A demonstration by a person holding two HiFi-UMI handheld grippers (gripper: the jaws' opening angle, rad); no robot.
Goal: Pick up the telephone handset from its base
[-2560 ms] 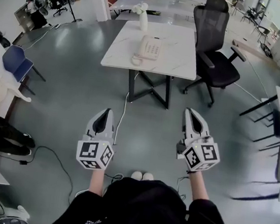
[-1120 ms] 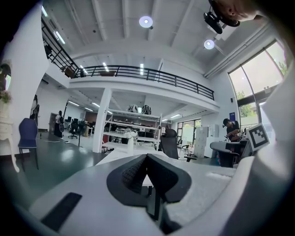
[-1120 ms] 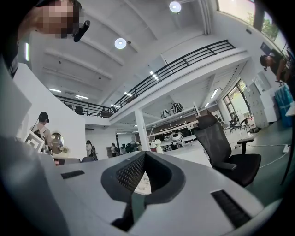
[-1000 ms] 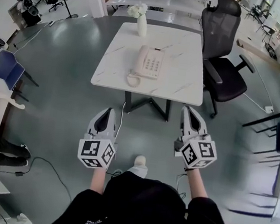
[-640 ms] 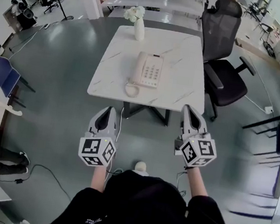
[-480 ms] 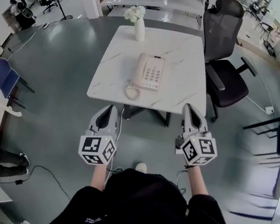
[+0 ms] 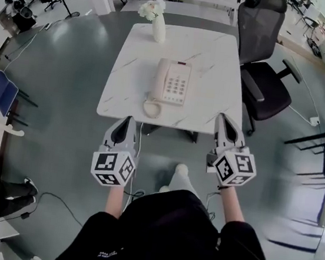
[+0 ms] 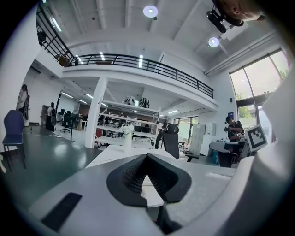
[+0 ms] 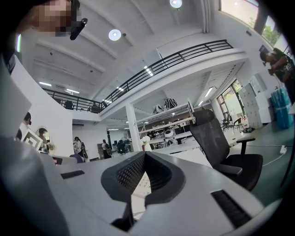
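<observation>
Facing one telephone (image 7: 170, 81), left gripper (image 7: 128, 119) and right gripper (image 7: 222, 117) have closed, empty jaws.

Readable text, brands, numbers: none found.

1. My left gripper (image 7: 127, 120), left cube (image 7: 112, 168): black-and-white square markers on its faces. Block patterns only, no letters or digits.
2. My right gripper (image 7: 223, 118), right cube (image 7: 234, 168): the same kind of markers. One face also shows in the left gripper view, again pattern only.
3. Telephone (image 7: 170, 81), keypad (image 7: 176, 86): rows of keys show, but the figures on them are too small to read.
4. My left sleeve (image 7: 96, 248): a short line of white print, too small to read.
</observation>
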